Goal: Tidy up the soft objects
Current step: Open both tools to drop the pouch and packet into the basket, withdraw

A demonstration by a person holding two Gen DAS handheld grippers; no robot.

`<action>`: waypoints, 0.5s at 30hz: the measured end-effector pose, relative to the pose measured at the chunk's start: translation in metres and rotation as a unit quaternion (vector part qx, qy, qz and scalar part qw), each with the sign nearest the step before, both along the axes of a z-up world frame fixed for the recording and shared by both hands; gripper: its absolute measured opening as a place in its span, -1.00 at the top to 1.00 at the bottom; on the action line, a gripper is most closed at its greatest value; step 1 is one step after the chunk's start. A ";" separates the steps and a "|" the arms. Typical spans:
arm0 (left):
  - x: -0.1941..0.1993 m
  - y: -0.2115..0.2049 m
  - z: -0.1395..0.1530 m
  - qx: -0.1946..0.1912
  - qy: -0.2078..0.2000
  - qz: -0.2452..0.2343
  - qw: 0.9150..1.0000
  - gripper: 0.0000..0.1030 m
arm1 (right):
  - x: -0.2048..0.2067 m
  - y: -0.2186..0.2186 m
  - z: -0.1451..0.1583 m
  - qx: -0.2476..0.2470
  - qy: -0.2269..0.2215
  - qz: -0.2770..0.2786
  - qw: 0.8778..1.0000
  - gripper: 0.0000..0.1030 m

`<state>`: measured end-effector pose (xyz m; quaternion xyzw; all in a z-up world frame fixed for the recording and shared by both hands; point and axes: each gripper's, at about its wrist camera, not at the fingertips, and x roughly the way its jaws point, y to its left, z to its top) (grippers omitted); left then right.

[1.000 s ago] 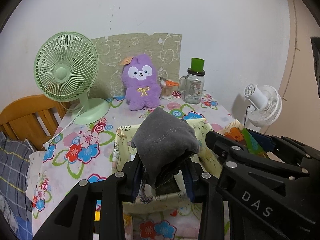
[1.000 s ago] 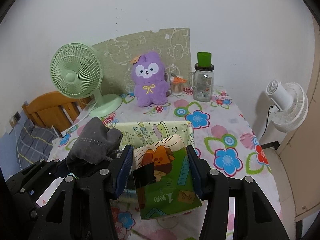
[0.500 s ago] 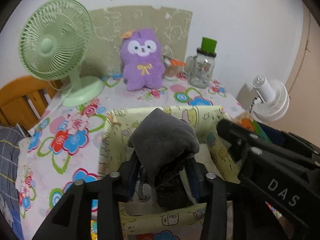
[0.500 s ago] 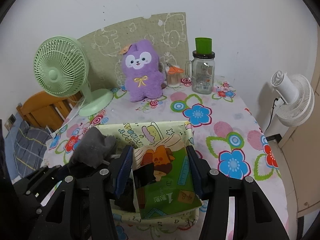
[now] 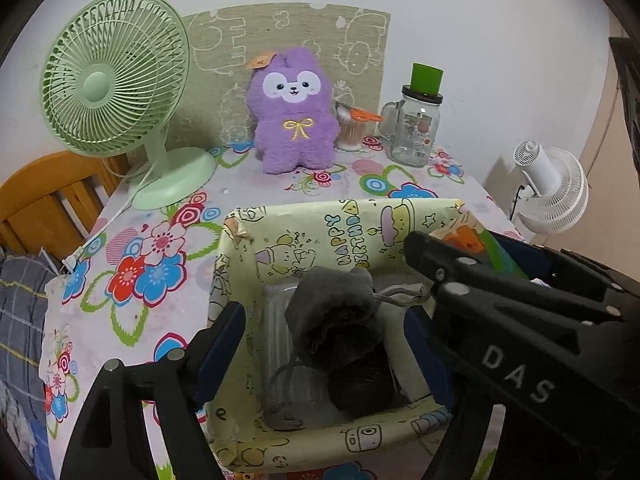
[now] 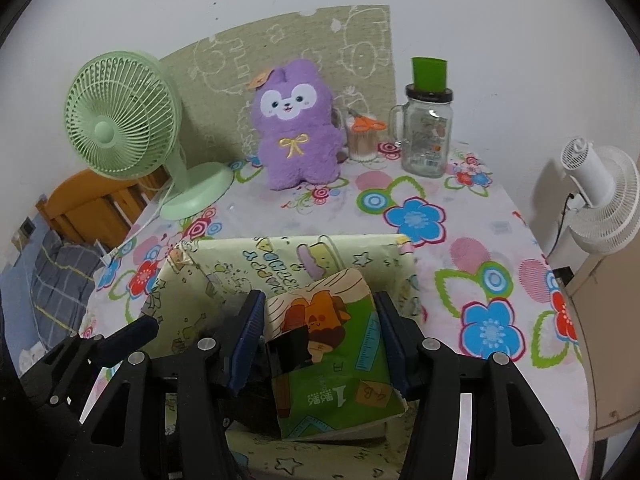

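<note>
While both claws were held over the paper-wrapped box (image 5: 360,236), the state of the sorting was noted. Between the spread, released fingers of the left claw (image 5: 324,328), the grey drawstring pouch (image 5: 332,320) was seen lying inside the box, touched by neither pad; its cord trailed down toward the claw, over a clear ribbed sleeve on the box floor. A darker soft bundle (image 5: 364,388) lay just below the pouch, nearer the claw. This item was judged as deposited.

The right claw (image 6: 320,340) was recorded as clenched on a green cartoon-printed packet (image 6: 340,360), pinched from both sides between the blue pads (image 6: 250,340). The packet was held at the box's right-hand end, its lower edge apparently inside the rim; whether it rested on the floor of the box could not be told. This item was judged as not yet let go.

Beyond the box, straight ahead of both claws, the purple plush (image 5: 294,116) was seen upright on the flowered tablecloth (image 5: 152,264), well apart from the box and untouched; it was judged the likely remaining soft item. To its left stood a green desk fan (image 5: 116,76); to its right a cup of cotton swabs (image 5: 352,128) and a glass jar (image 5: 416,128) with a green cap. Farther right, off the table, a white fan (image 5: 552,188) was noted.
</note>
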<state>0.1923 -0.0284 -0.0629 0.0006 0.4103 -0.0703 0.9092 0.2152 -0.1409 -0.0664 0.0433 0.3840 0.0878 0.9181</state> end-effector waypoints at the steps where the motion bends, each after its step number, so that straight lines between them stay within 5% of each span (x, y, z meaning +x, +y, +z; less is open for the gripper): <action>1: 0.001 0.001 0.000 -0.002 0.002 0.000 1.000 -0.65 | 0.001 0.002 0.000 -0.001 0.000 0.002 1.000 -0.16; 6: 0.002 0.001 -0.002 -0.002 0.009 -0.001 1.000 -0.65 | 0.005 0.012 -0.004 -0.028 0.008 0.005 1.000 -0.24; 10: -0.001 0.001 0.000 -0.002 0.003 -0.001 1.000 -0.67 | 0.002 0.009 -0.004 -0.023 0.010 0.005 1.000 -0.64; 15: -0.009 0.001 0.006 0.009 -0.006 0.000 1.000 -0.67 | -0.007 0.006 -0.001 -0.029 0.006 0.000 1.000 -0.67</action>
